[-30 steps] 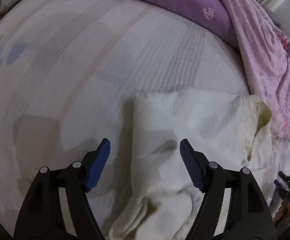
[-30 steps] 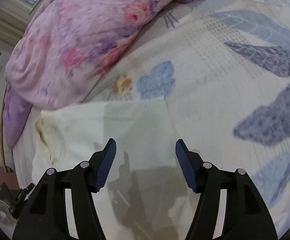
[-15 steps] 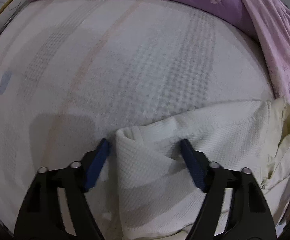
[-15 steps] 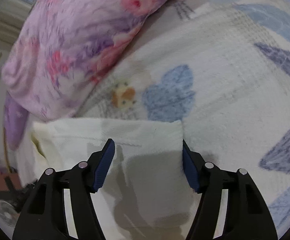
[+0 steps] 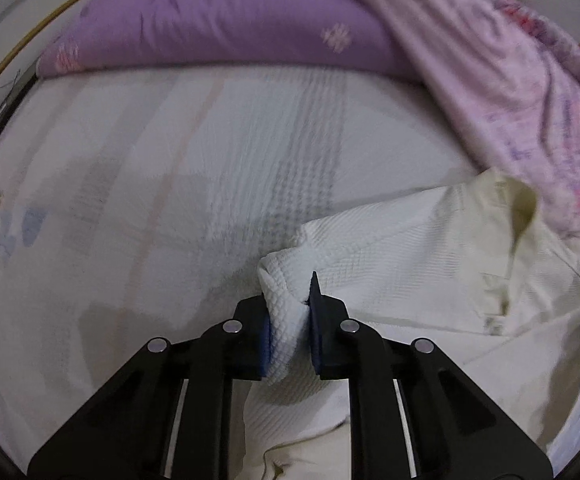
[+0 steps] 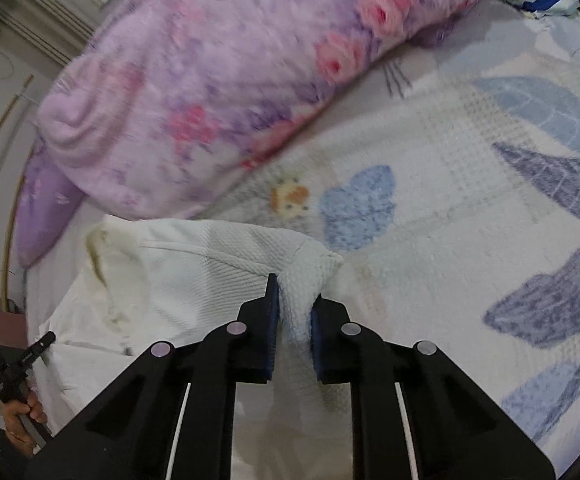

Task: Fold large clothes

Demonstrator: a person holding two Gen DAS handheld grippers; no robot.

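Left wrist view: your left gripper is clamped on one shirt corner; the right gripper pinches the other. The shirt lies on the bed; judged from this, folding remains ahead.

The garment lies on the bed, pillow at twelve o'clock, quilt at two o'clock touching it.

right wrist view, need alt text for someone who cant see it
The right gripper is shut on a bunched corner of a cream waffle-knit garment lying on a bed. A pink floral quilt is heaped behind the garment, and a white bedspread with blue leaf prints stretches off to the right.
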